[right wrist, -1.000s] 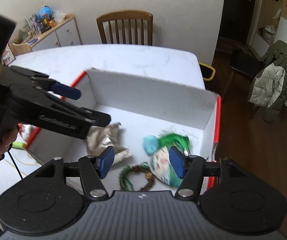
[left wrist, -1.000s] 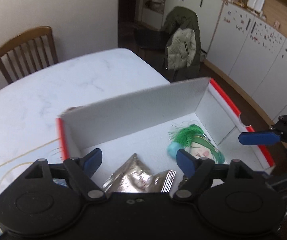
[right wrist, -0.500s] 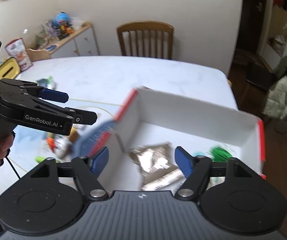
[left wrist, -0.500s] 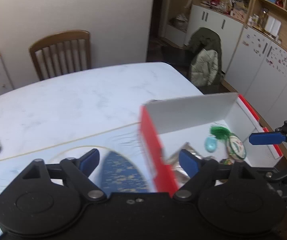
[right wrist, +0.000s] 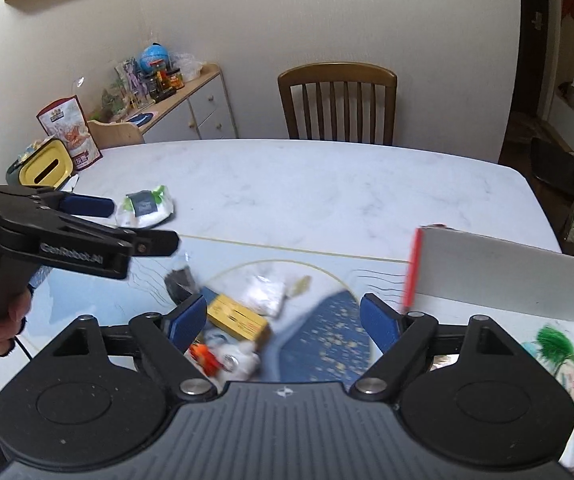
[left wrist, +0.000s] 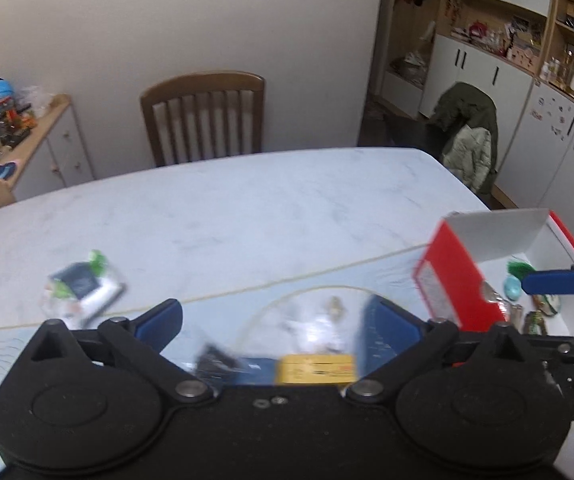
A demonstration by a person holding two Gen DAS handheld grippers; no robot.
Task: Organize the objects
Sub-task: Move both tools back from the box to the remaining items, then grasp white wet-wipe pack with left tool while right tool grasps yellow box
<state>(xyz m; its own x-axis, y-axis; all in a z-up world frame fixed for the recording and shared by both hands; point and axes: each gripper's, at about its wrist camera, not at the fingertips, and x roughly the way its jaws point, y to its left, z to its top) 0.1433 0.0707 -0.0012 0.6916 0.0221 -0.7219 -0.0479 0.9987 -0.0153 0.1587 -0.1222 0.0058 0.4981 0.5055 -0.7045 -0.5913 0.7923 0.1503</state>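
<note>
On the marbled white desk, red-and-white box at the right edge holding a green-haired toy, yellow packet amid blurred clutter beside it, left gripper and right gripper both released, empty

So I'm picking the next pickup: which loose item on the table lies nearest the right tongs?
The yellow box, just ahead of the open right tongs; the clear packet lies much farther back.

Home dining room, wooden chair, cluttered sideboard
</note>
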